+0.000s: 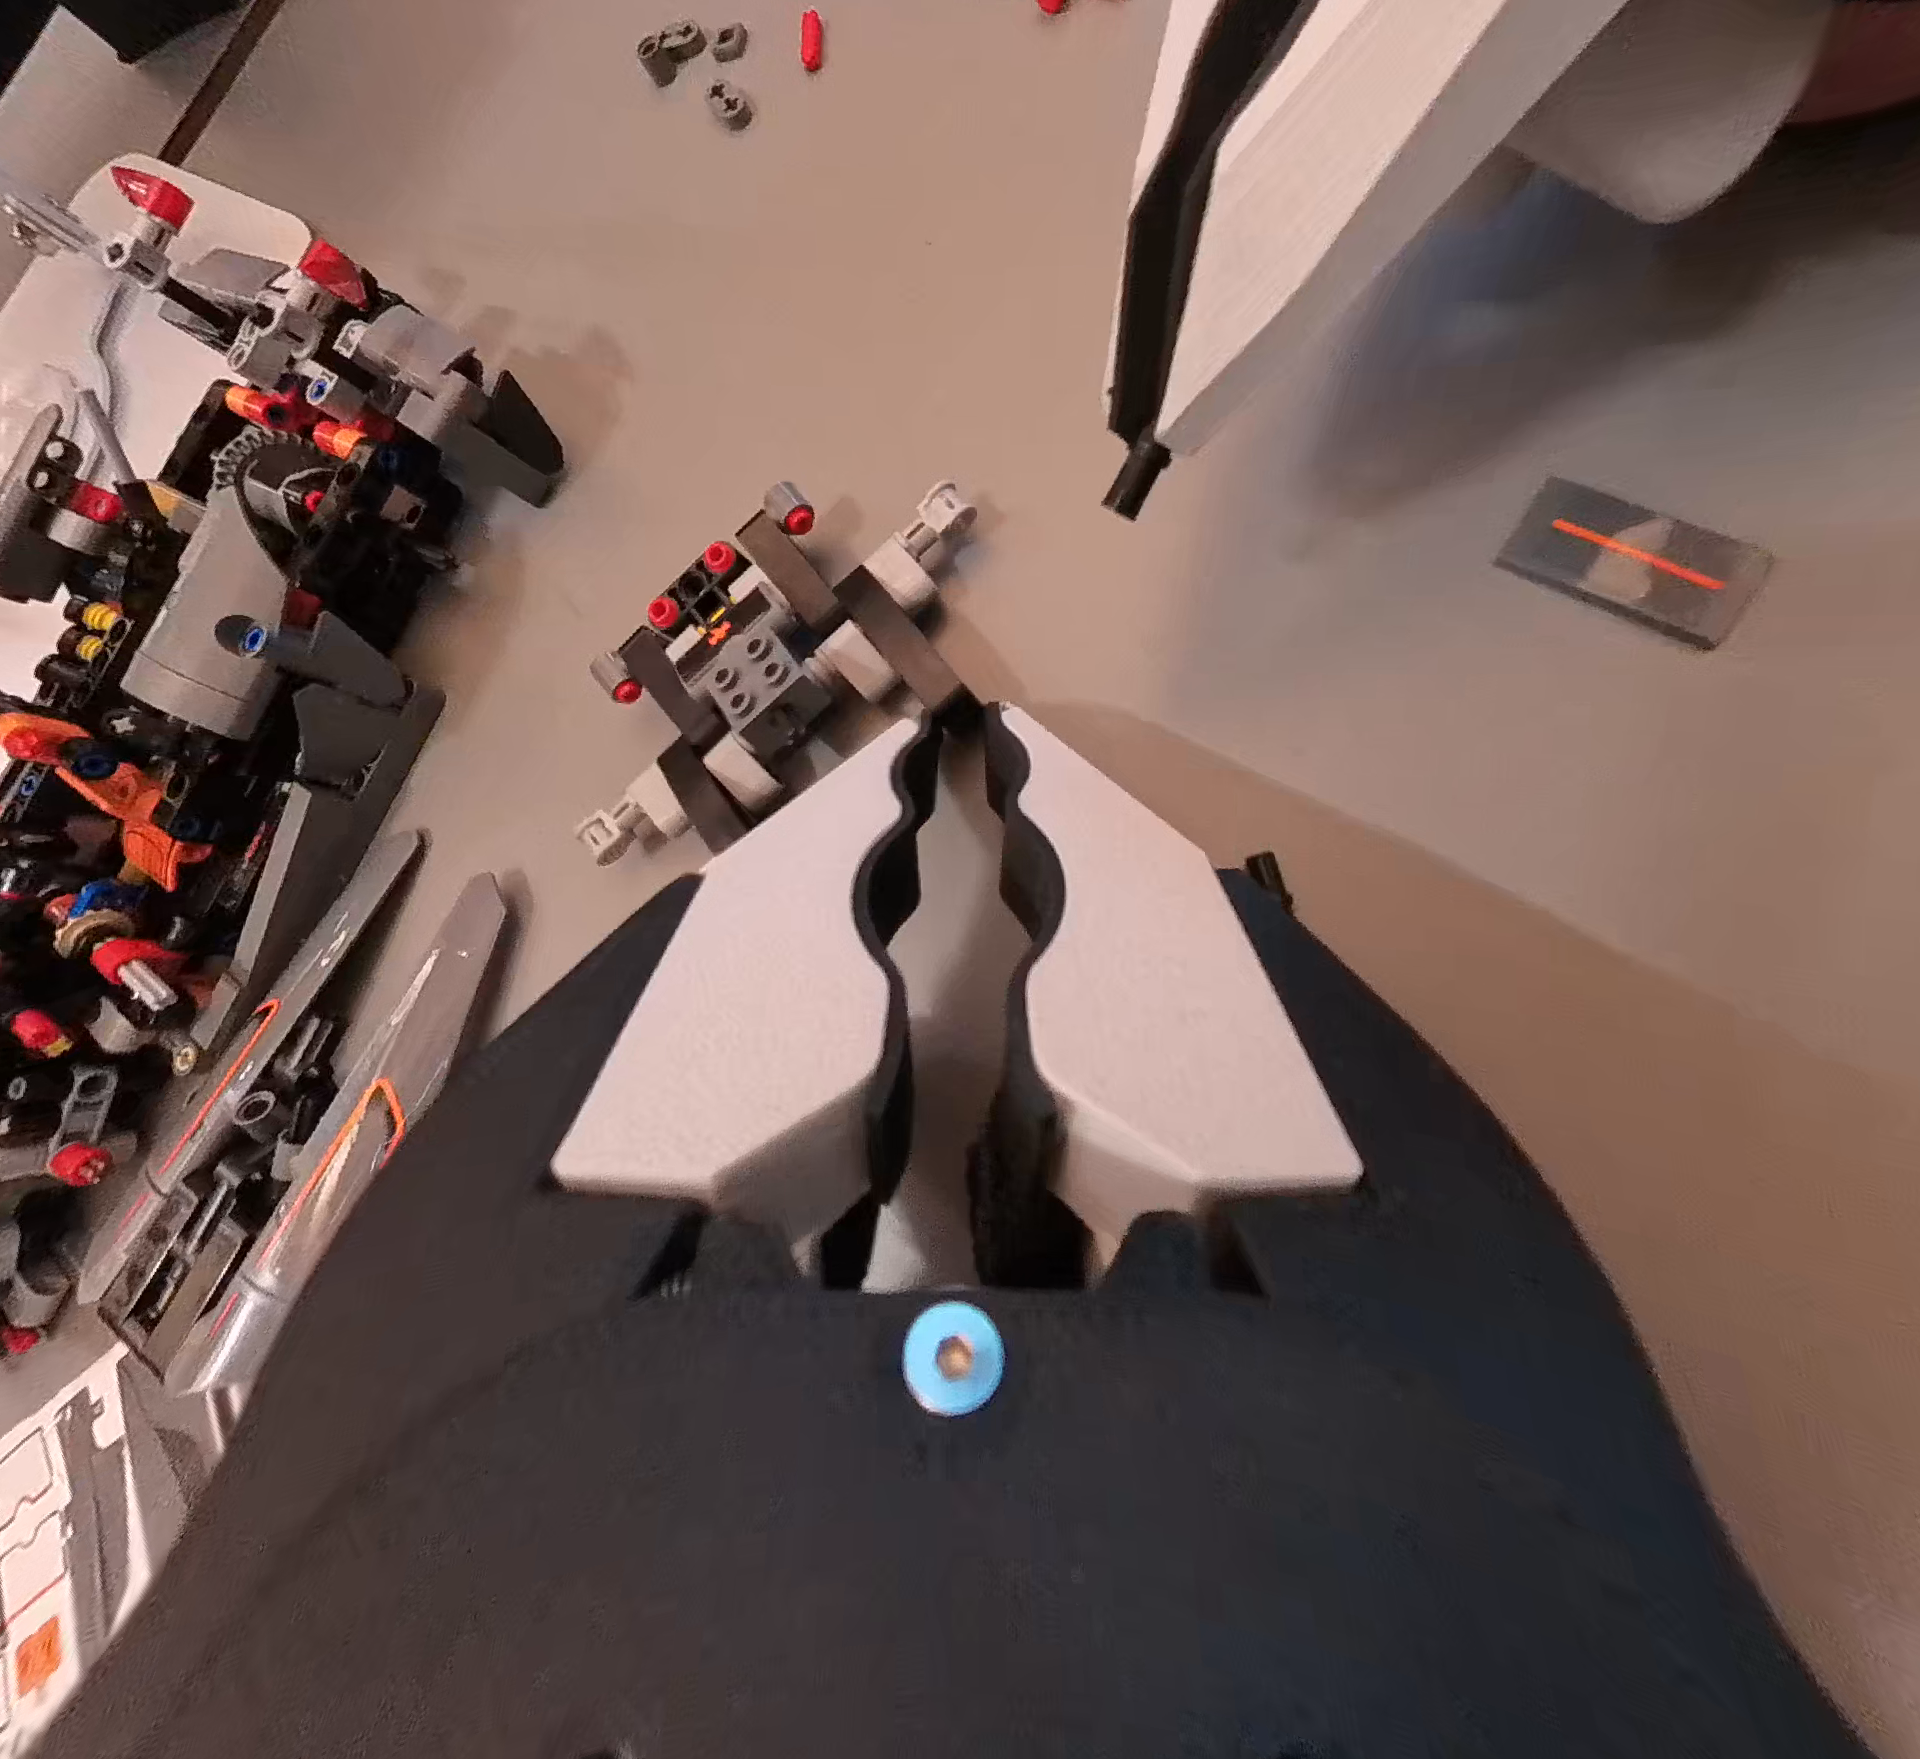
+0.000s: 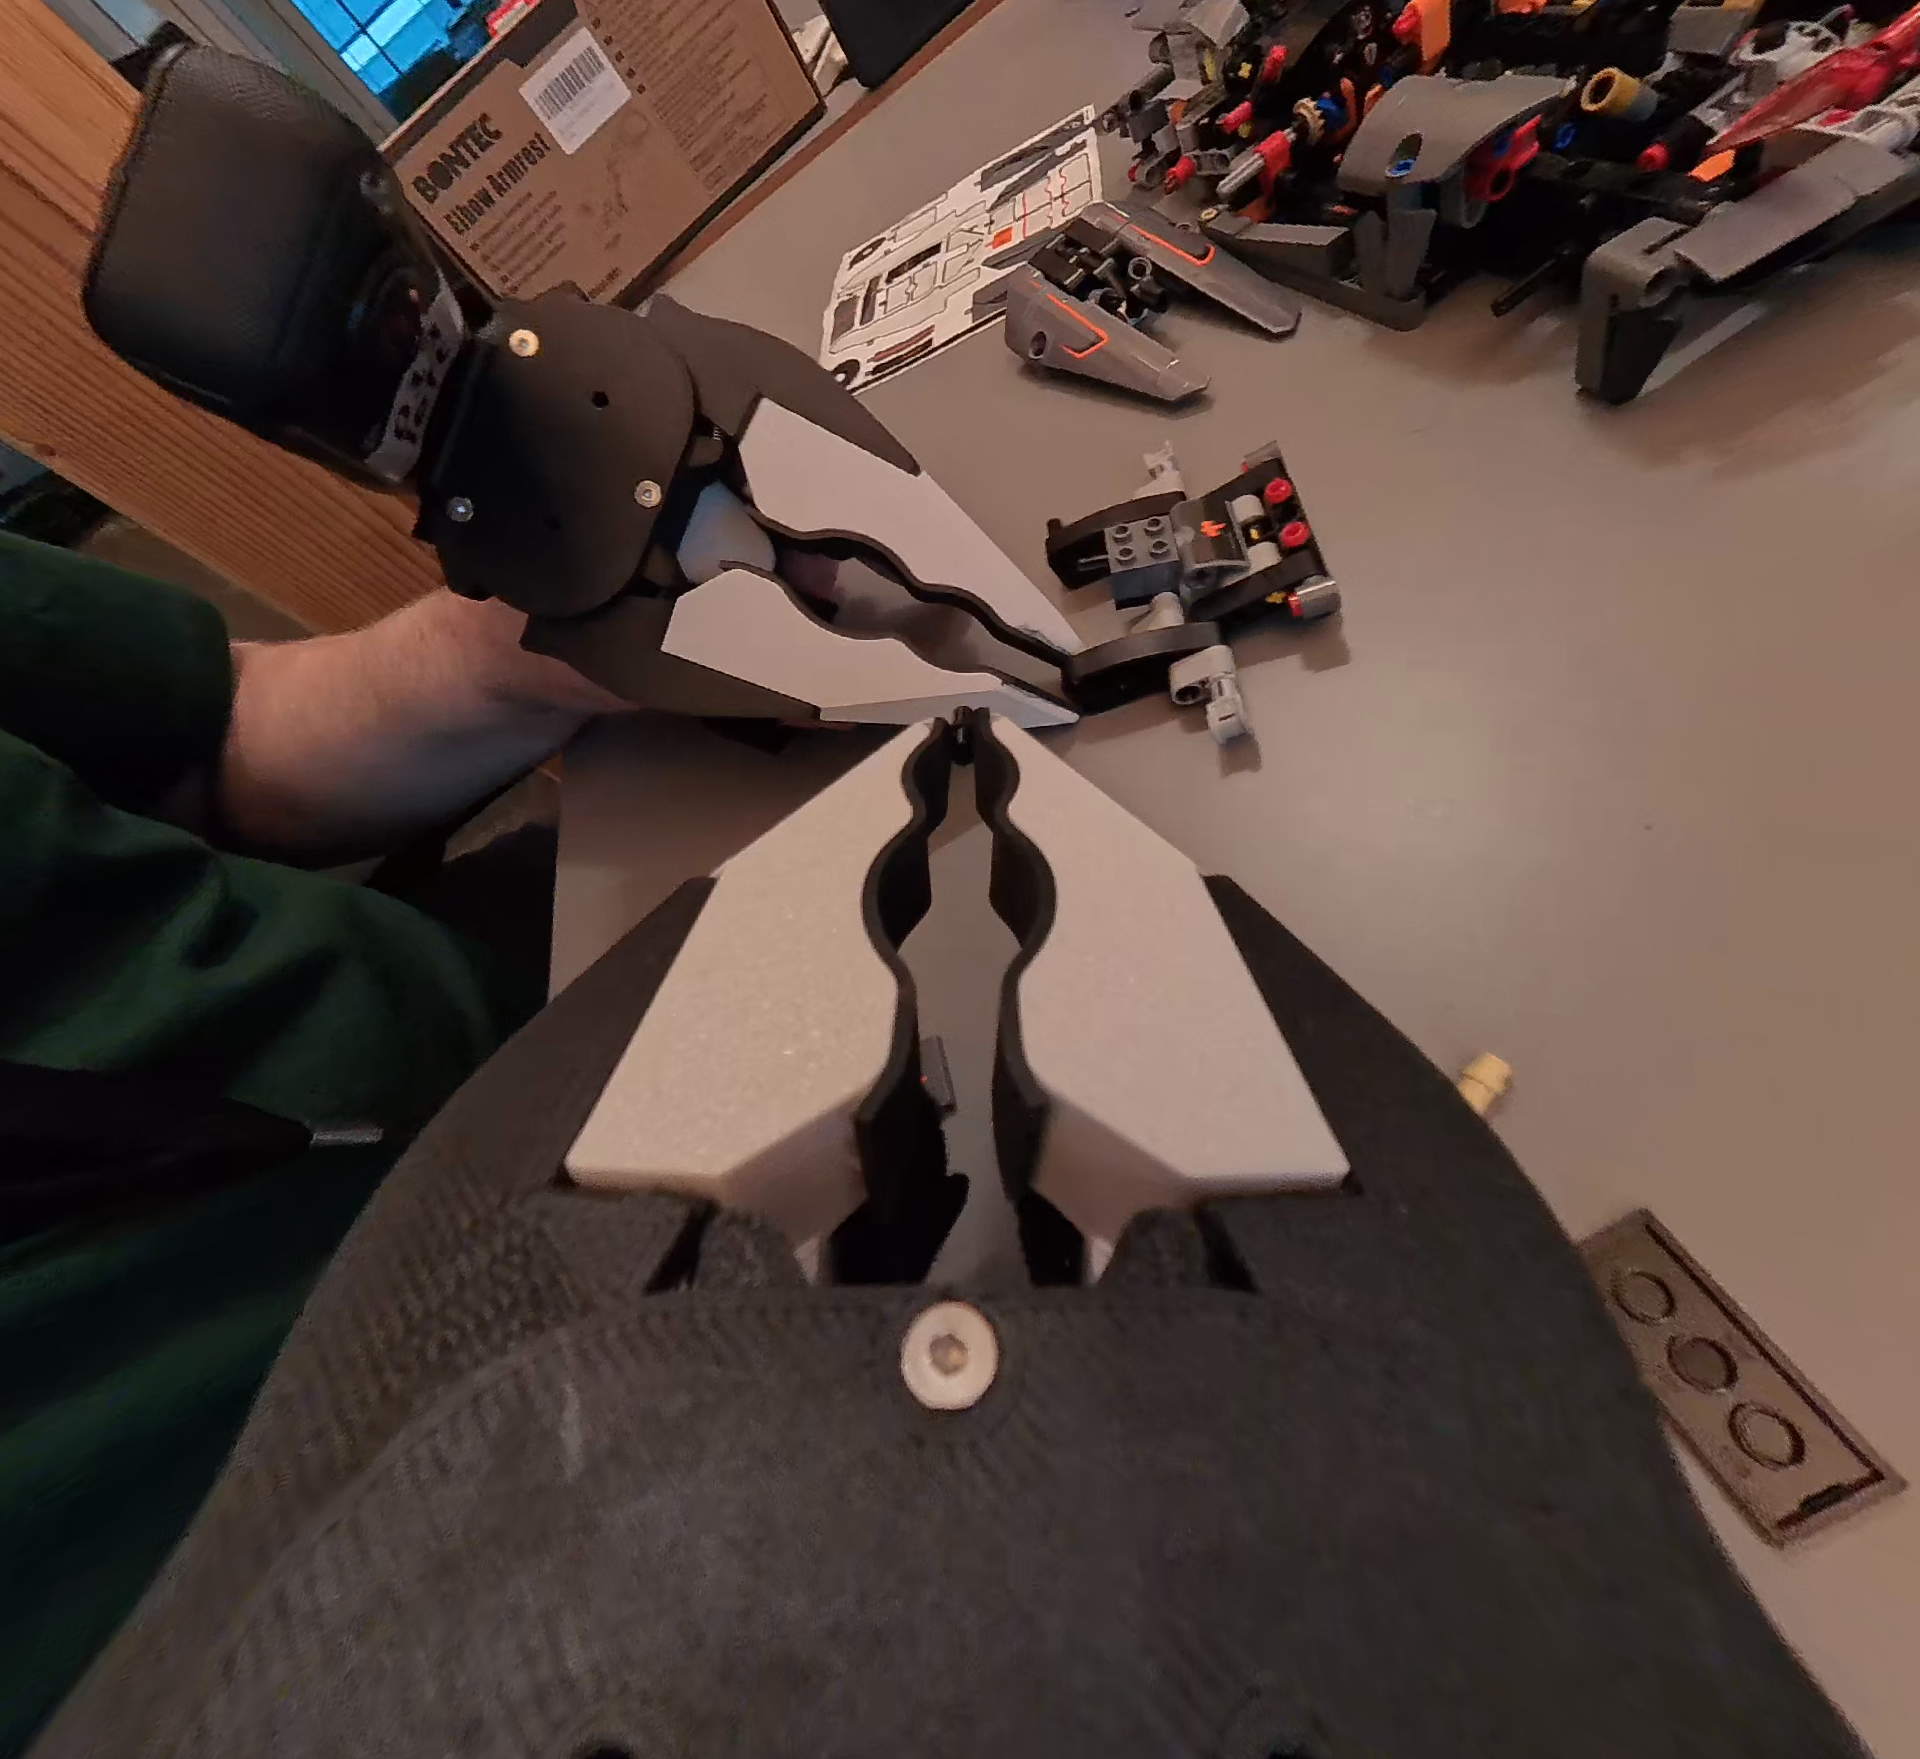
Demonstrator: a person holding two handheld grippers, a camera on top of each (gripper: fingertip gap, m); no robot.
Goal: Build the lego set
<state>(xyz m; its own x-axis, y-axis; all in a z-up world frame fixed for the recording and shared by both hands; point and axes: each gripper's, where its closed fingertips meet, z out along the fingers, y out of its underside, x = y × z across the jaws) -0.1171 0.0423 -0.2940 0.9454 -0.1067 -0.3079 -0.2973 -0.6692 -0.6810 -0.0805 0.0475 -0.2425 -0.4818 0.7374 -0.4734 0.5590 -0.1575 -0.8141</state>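
On the grey tabletop sits a small grey-and-black brick sub-assembly with red pins and pale grey connector stubs, and the left gripper has its white fingers drawn together on the black beam at the edge of that sub-assembly nearest it, pinning the piece flat to the table. The sub-assembly lies straight ahead of the left claw and a little to its left, its long axis running slantwise from near-left to far-right in that wrist view. The right gripper is held higher and off to the side, its fingers nearly closed on a small black pin that juts past the fingertips; whether the pin is firmly held I cannot say for sure, but it looks pinched. From the right wrist view the sub-assembly lies beyond the claw and to its right, with the left gripper crossing in from the left. My guess is that the pin is meant for a hole in this piece, so the right hand must travel forward and down, lining the pin's axis with the hole. The large dark, half-built car model stands well apart.
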